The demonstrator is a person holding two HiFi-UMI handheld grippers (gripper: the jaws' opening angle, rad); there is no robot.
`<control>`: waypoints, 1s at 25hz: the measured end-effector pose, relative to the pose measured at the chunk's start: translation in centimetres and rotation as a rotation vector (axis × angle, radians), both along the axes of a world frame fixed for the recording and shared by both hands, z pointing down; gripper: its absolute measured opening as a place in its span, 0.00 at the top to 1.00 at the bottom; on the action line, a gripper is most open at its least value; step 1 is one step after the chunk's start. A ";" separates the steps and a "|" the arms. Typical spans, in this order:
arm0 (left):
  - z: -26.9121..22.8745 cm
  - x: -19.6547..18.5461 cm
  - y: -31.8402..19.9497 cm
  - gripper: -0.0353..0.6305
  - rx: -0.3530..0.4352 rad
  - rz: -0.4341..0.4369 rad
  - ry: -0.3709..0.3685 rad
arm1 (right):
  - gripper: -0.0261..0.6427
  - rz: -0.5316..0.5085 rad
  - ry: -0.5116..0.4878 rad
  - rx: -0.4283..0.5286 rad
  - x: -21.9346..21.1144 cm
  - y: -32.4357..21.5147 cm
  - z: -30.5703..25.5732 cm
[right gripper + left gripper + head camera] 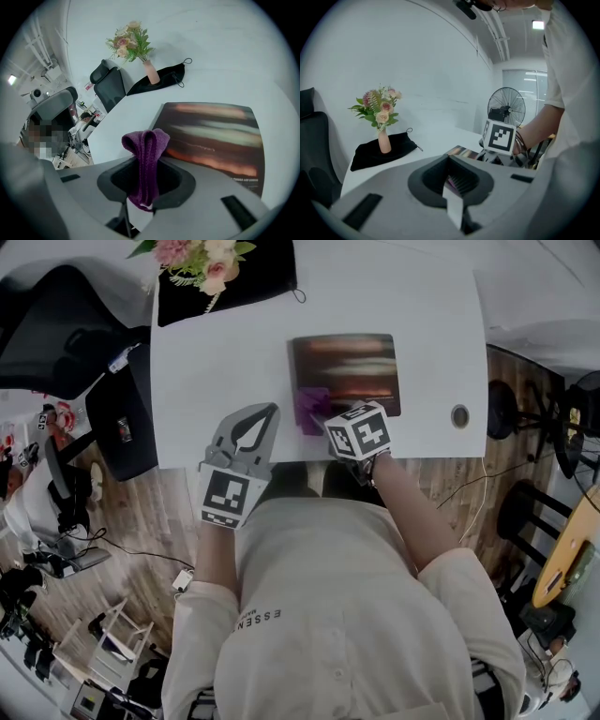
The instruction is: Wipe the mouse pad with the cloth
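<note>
My right gripper (142, 196) clenched on purple cloth (146, 152): ribbed knit, folded into loop above jaws. Cloth hangs over near-left corner of mouse pad (213, 133). Pad rectangular, smooth, dark with blurred orange-cream streaks; I can't read small print near its edge. Table (225, 352) white, matte. My left gripper (457, 197) closed, empty, beside pad. Shirt (356, 615) lettering reads "ESSEN".

light: bright, even | source: ceiling lamp (538, 24) | edges: fisheye, black vignette | foreground: soft
</note>
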State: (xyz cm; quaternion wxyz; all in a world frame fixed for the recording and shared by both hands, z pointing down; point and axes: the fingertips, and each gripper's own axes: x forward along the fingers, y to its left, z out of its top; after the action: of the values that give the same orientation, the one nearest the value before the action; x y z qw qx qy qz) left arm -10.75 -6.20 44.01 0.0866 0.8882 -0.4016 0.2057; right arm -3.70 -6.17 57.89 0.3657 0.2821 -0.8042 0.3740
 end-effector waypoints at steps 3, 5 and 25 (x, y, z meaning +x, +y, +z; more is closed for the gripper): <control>0.3 0.4 0.1 0.94 -0.007 0.006 -0.002 | 0.81 0.013 0.004 0.002 0.8 -0.3 0.1; 0.4 0.9 0.2 0.94 -0.009 0.007 -0.001 | 0.81 0.019 0.008 0.006 1.6 -0.4 0.2; 0.4 8.4 -0.8 0.94 -0.017 0.036 0.009 | 0.81 0.097 0.040 0.011 12.3 -2.1 0.5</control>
State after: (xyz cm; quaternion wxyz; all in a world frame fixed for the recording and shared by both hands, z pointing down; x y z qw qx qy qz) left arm -2.38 -7.03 44.45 0.0923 0.8954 -0.3835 0.2065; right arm 8.61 -8.29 58.42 0.3618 0.3303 -0.7840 0.3813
